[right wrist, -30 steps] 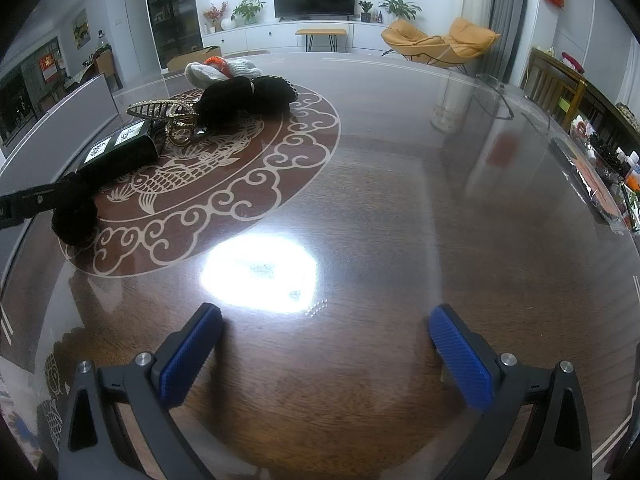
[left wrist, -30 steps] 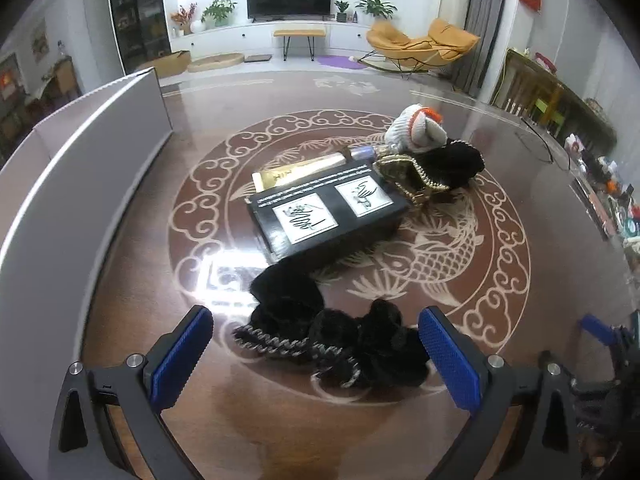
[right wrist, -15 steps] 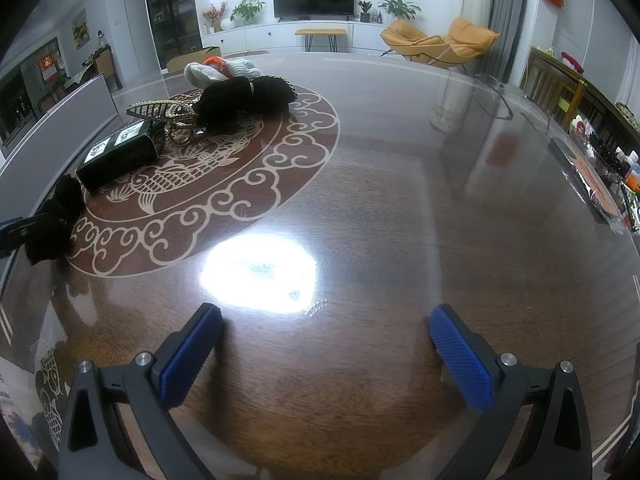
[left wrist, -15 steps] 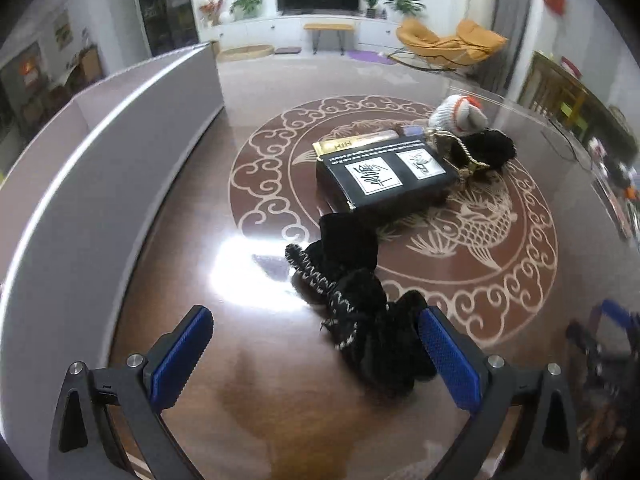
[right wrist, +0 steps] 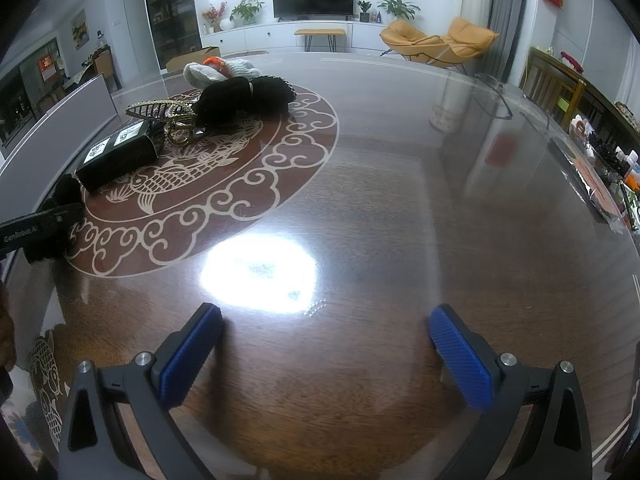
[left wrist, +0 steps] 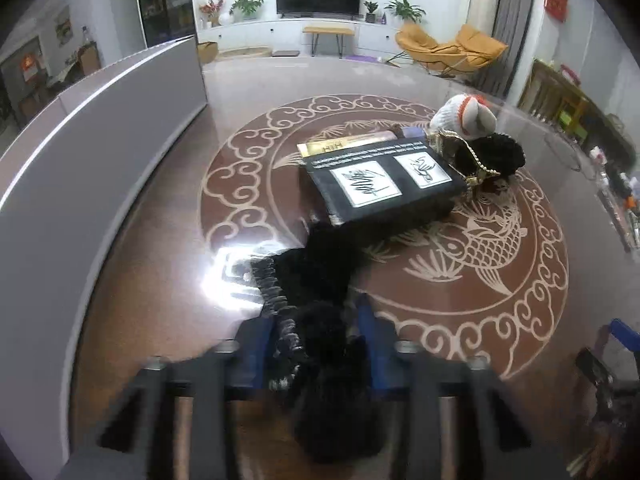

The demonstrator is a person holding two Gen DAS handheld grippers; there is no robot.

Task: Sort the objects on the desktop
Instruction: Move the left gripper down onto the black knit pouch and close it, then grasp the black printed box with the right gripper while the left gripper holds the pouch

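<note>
At the bottom of the left wrist view, the left claw (left wrist: 316, 344) is smeared by motion blur, its blue pads barely readable, and the black fuzzy item (left wrist: 320, 280) between them loses its outline. The gold box (left wrist: 340, 145) is mostly hidden behind the black box (left wrist: 384, 182). At the lower right edge, the right claw (left wrist: 618, 334) is cut off.

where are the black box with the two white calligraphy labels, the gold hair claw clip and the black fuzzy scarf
black rectangular box with two white calligraphy labels (left wrist: 384, 184), left wrist view, on its top face
gold metal hair claw clip (right wrist: 178, 130), right wrist view, on its curved teeth
black fuzzy scarf (left wrist: 316, 268), left wrist view, on its bunched middle
</note>
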